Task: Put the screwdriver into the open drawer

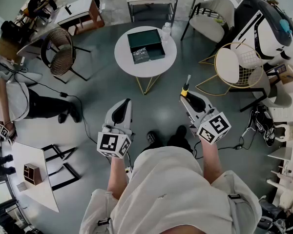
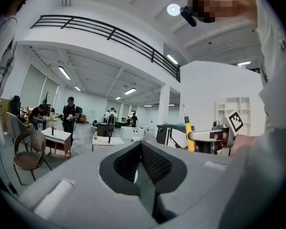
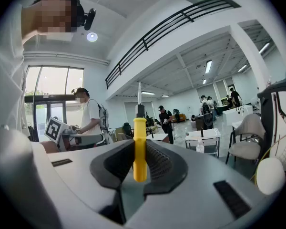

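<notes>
A yellow-handled screwdriver (image 1: 185,88) stands upright in my right gripper (image 1: 188,99), which is shut on its handle (image 3: 139,149); the metal shaft points up and away. My left gripper (image 1: 122,105) is held beside it at about the same height, its jaws shut with nothing between them (image 2: 142,165). The left gripper view shows the screwdriver (image 2: 188,133) off to the right. Ahead of both grippers stands a round white table (image 1: 127,62) with a dark green box (image 1: 146,42) whose drawer (image 1: 140,55) is pulled out toward me.
A water bottle (image 1: 166,31) stands on the round table's right edge. Around it are a wicker chair (image 1: 62,52), a white chair (image 1: 211,18) and a gold wire chair (image 1: 238,66). A person (image 1: 12,101) sits at left. A small white table (image 1: 36,189) is near my left.
</notes>
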`<state>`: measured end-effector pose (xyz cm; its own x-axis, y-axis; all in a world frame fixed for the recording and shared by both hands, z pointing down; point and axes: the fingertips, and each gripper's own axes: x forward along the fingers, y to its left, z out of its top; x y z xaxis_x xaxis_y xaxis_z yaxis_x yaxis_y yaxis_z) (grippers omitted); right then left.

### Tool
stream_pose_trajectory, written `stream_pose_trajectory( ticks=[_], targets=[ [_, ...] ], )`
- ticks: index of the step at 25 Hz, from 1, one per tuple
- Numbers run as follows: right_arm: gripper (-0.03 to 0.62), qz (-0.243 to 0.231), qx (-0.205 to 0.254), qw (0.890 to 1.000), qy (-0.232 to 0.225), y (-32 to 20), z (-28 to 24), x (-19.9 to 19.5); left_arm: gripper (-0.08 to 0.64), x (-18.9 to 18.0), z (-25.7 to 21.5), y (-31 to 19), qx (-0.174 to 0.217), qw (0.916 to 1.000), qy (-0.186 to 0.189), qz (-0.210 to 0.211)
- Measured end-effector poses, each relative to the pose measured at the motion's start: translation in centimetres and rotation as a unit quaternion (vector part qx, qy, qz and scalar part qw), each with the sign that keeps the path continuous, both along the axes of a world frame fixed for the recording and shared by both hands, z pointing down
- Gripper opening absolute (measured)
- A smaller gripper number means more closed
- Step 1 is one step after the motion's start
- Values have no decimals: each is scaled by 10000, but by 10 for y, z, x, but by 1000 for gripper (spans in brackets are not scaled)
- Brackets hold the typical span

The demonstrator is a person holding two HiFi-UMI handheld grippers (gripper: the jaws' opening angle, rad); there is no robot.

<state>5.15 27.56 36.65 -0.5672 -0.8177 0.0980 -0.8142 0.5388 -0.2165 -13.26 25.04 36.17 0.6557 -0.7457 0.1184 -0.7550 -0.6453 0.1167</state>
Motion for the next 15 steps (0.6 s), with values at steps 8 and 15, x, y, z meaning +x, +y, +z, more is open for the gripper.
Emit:
stream_pose_trajectory(
  ticks=[8,15],
  targets=[
    [77,24,38,10000,47,3,-4,-1,11,-3,-6,0,73,10000,40,-13],
    [78,94,31,9999,-20,2,-4,-5,11,-7,-3,0,50,10000,43,25]
  ],
)
